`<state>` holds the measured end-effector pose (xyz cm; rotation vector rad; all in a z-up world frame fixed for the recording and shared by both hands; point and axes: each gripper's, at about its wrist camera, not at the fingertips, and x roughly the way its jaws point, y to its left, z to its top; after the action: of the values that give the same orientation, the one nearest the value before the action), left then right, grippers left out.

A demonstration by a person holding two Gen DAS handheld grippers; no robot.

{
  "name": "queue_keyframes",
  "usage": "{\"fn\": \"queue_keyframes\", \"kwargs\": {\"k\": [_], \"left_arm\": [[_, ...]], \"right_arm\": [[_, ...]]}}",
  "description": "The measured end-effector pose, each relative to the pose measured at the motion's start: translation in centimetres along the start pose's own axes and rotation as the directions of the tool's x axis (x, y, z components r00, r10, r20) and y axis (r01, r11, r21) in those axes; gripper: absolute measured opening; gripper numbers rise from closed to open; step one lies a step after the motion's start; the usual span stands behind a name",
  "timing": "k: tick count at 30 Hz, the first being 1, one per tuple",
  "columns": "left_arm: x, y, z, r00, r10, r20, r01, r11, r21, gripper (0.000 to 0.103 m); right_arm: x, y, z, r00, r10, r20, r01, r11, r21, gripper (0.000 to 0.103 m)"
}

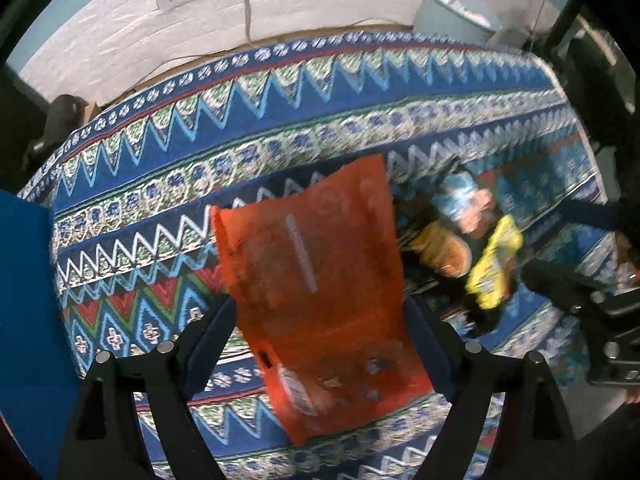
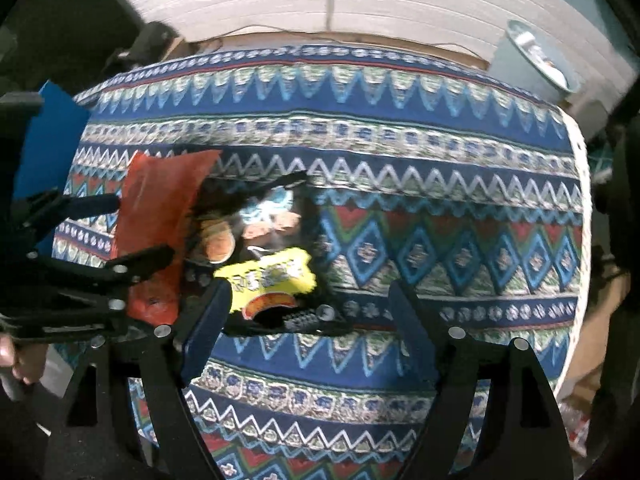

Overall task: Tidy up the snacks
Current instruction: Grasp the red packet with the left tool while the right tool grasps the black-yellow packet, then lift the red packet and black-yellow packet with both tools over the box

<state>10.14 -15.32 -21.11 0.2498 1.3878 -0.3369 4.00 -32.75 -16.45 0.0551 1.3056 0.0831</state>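
The left gripper (image 1: pixel 320 320) holds an orange bag (image 1: pixel 316 280) between its fingers, clamped low on the pack so that most of it stands up and forward over the patterned worktop (image 1: pixel 160 160). In the right wrist view the same bag (image 2: pixel 160 216) appears at the left, raised above the cloth beside a dark basket (image 2: pixel 280 320) of snacks. The right gripper (image 2: pixel 308 320) is spread wide and holds nothing; its left finger is just beside a yellow bag (image 2: pixel 272 280) that lies on top of the basket.

The orange bag looks like thin, crinkly film: light, soft and probably puffed with air, so it should bend and sag away from the grip. The contents are likely brittle, and a hard squeeze across the belly could crush them. The flat sealed edge, or a corner near it, is the better hold, since the film there is doubled and stiffer. Glossy film may also slip, so a firm pinch on the seam seems safer than a loose one on the body.

The yellow bag looks much the same in build. It overlaps a round brown snack (image 2: pixel 218 240) and a pale blue pack (image 2: pixel 272 200) in the basket, so lifting it by its near edge would disturb them least. Both views are blurred, and the print cannot be read.
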Motion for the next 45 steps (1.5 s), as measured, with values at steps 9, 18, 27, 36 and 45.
{"fn": "queue_keyframes", "kwargs": {"k": [9, 18, 27, 36, 45], "left_arm": [[1.2, 3.0, -1.5, 0.999, -0.018, -0.028, 0.017, 0.999, -0.038, 0.099], [1.8, 3.8, -2.1, 1.0, -0.014, -0.018, 0.014, 1.0, -0.01, 0.102], [0.8, -0.1, -3.4, 1.0, -0.002, 0.031, 0.0, 0.998, 0.07, 0.06], [-2.3, -1.2, -4.6, 0.993, 0.04, 0.11, -0.051, 0.994, 0.098, 0.044], [-5.5, 0.8, -5.9, 0.982, 0.052, 0.183, -0.07, 0.993, 0.094, 0.038]], "right_arm": [[3.6, 2.2, 1.5, 0.998, 0.019, -0.052, -0.023, 0.996, -0.083, 0.08], [6.7, 3.3, 1.8, 0.995, -0.043, -0.087, 0.033, 0.992, -0.121, 0.081], [7.4, 5.1, 1.5, 0.993, -0.098, -0.069, 0.085, 0.982, -0.171, 0.06], [5.9, 5.6, 1.1, 0.995, -0.093, -0.048, 0.085, 0.985, -0.149, 0.06], [1.8, 7.6, 1.4, 0.996, -0.084, 0.018, 0.086, 0.985, -0.151, 0.06]]}}
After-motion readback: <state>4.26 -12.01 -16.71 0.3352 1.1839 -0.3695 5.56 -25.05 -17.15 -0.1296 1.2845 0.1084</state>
